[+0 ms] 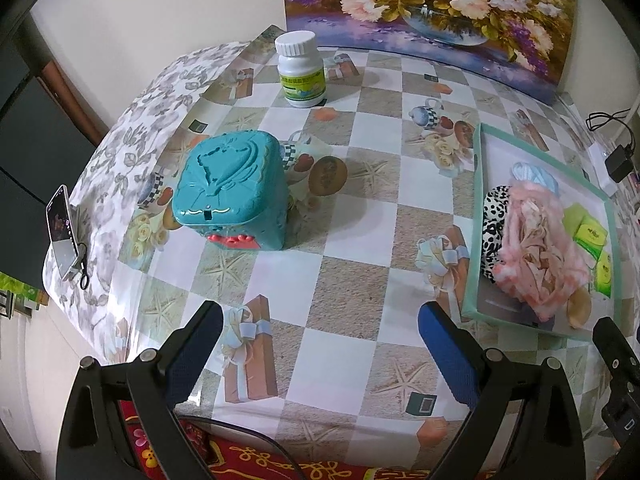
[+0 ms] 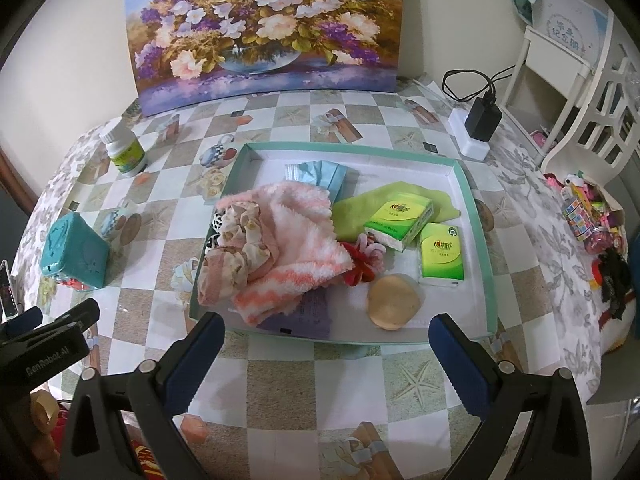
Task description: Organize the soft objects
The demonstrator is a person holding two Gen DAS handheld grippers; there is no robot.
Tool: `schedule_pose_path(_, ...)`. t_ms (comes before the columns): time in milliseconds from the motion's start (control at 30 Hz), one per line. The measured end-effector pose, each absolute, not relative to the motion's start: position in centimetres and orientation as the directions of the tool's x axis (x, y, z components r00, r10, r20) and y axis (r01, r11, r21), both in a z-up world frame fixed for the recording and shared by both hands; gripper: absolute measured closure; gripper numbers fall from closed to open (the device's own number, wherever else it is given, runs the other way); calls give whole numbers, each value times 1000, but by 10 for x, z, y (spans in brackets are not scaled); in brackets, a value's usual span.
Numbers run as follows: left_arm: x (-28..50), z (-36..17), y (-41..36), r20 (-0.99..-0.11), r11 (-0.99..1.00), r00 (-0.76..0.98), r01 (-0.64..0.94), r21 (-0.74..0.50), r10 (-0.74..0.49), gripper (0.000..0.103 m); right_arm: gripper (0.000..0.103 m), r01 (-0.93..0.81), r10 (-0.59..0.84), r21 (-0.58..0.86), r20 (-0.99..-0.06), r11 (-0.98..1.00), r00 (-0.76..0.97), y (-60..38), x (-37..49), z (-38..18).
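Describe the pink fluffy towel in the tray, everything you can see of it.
The pink towel is a fluffy, plush-looking cloth, pale pink with salmon zigzag stripes along its near edge. It lies crumpled, not folded, in the left half of the shallow green-rimmed tray. A floral beige fabric is bunched on its left part, a blue face mask sits just behind it, and a red and white scrunchie pokes out at its right. Its near corner covers a purple sheet. Neither gripper touches it.
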State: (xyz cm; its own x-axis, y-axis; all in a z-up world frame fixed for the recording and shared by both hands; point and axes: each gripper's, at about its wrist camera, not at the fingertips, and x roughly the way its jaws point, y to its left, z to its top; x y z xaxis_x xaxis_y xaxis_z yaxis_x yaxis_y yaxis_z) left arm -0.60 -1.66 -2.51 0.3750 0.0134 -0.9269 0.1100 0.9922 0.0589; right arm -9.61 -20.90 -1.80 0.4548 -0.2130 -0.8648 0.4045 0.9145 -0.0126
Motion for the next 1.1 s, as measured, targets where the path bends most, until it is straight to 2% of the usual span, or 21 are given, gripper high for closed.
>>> schedule_pose_path(1100,-6,-26,-14,-928,993,371,101,54,13,5,0,405,-211,-12,-867,914,452,-210,-96,-20)
